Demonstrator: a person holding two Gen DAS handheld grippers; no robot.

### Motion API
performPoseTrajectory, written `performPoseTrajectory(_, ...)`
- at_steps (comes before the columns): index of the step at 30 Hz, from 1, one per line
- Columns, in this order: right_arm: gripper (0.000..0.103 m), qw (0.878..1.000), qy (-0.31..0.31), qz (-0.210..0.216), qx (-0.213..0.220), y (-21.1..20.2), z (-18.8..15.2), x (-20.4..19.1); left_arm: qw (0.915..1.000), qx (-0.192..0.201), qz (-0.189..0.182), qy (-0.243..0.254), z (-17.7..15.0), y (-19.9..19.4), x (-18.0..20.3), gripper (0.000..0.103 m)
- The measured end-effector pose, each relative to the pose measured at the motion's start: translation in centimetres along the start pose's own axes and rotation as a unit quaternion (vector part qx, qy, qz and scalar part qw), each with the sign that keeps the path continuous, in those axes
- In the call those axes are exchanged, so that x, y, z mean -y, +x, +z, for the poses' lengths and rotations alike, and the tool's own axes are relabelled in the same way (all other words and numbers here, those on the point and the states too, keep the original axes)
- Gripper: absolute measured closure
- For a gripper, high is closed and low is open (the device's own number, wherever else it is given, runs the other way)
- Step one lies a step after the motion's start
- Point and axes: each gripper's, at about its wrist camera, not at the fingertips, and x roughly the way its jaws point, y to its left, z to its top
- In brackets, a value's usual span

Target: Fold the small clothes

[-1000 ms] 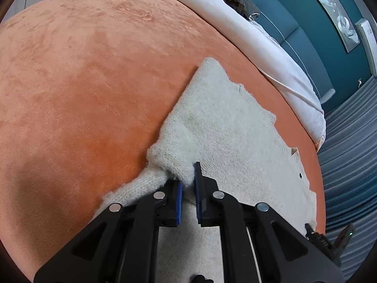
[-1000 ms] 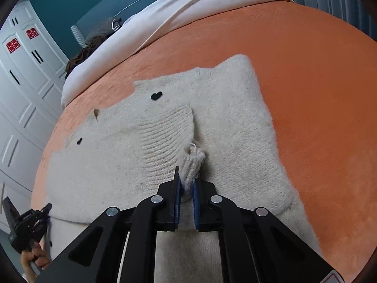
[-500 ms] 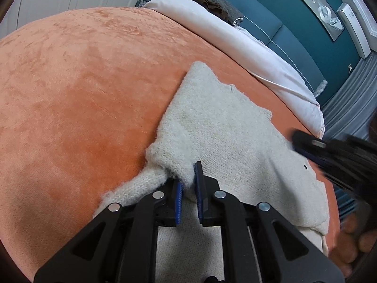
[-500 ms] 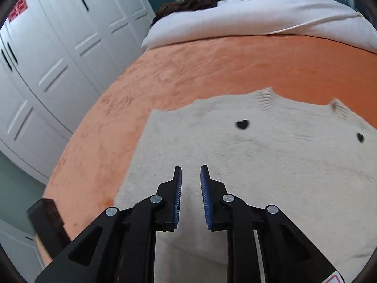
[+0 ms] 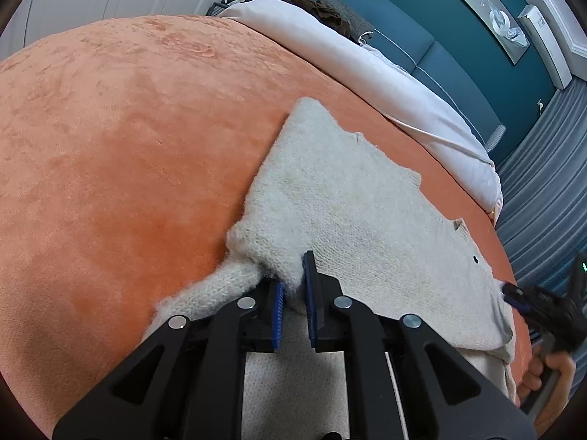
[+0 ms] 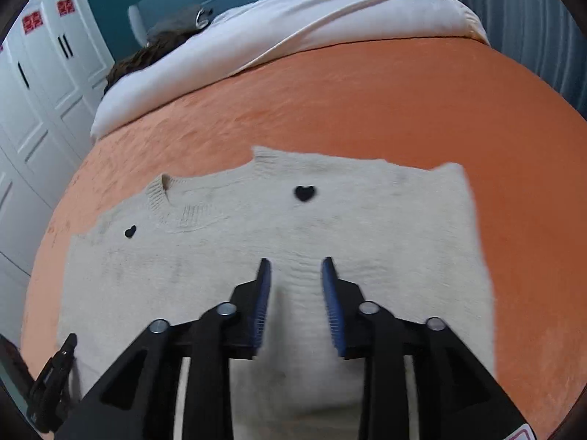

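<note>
Your left hand-held gripper (image 5: pixel 293 289) pinches the cream sweater (image 6: pixel 279 227); the right hand-held gripper (image 6: pixel 295 286), its jaws just opening, is empty. Tugging left could undo the fold.

A knitted sweater (image 6: pixel 279 242) is spread flat on the bedspread (image 6: pixel 403 102), toward its near edge. In the right wrist view its neckline (image 6: pixel 161 194) is found at about ten o'clock from the right gripper (image 6: pixel 295 267), which is held over the sweater's middle. A folded duvet (image 6: pixel 293 33) is laid across the bed's far end, at twelve o'clock, with wardrobe doors (image 6: pixel 33 117) off at nine o'clock. In the left wrist view, a fold of the sweater is caught in the left gripper (image 5: pixel 295 286) at its six o'clock edge; what seems to be a sleeve (image 5: pixel 216 289) is trailed toward seven o'clock.
</note>
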Motion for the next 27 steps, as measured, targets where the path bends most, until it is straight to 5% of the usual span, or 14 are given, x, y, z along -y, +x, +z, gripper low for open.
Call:
performPoseTrajectory(2, 0.048, 1.000, 0.025, -0.004, 0.011, -1.5, -1.6, 2.7, 1.0000, 0.000, 0.002, 0.001, 0.0, 0.0, 0.1, 0.093)
performPoseTrajectory(6, 0.050, 0.999, 0.040, 0.009, -0.036, -0.5, -3.7, 4.8, 0.9999, -0.010, 0.011, 0.000, 0.4, 0.0, 0.4, 0.093)
performPoseTrajectory(7, 0.056, 0.999, 0.036, 0.008, -0.038, -0.3, -3.8, 4.5, 0.9997, -0.017, 0.016, -0.003, 0.8, -0.1, 0.5, 0.093)
performPoseTrajectory(8, 0.087, 0.999, 0.029, 0.011, -0.036, -0.5, -3.5, 4.1, 0.9995, -0.023, 0.022, -0.004, 1.3, -0.3, 0.7, 0.093)
performPoseTrajectory(9, 0.095, 0.999, 0.026, 0.021, -0.030, -1.0, -2.9, 3.4, 0.9991, -0.025, 0.033, -0.001, 1.8, -0.6, 1.0, 0.093)
performPoseTrajectory(14, 0.096, 0.997, 0.019, 0.047, 0.051, -5.3, -0.5, 3.1, 0.9973, -0.031, 0.065, 0.017, 4.2, -1.6, 1.7, 0.094)
performPoseTrajectory(18, 0.099, 0.998, -0.008, -0.011, -0.057, 1.9, -3.4, 5.0, 0.9920, -0.068, 0.100, 0.038, 3.5, 0.6, 1.0, 0.093)
performPoseTrajectory(23, 0.083, 0.997, 0.062, 0.038, -0.007, -4.4, -3.4, 6.5, 0.9925, -0.085, 0.084, 0.027, 3.9, -2.2, 1.4, 0.084)
performPoseTrajectory(25, 0.070, 0.998, 0.048, 0.036, 0.014, -8.5, -5.1, 7.0, 0.9907, -0.082, 0.099, 0.043, 3.2, -4.8, 1.3, 0.053)
performPoseTrajectory(27, 0.045, 0.999, 0.041, 0.028, 0.020, -11.8, -7.5, 8.0, 0.9898, -0.084, 0.103, 0.051, 1.4, -8.4, 0.3, 0.030)
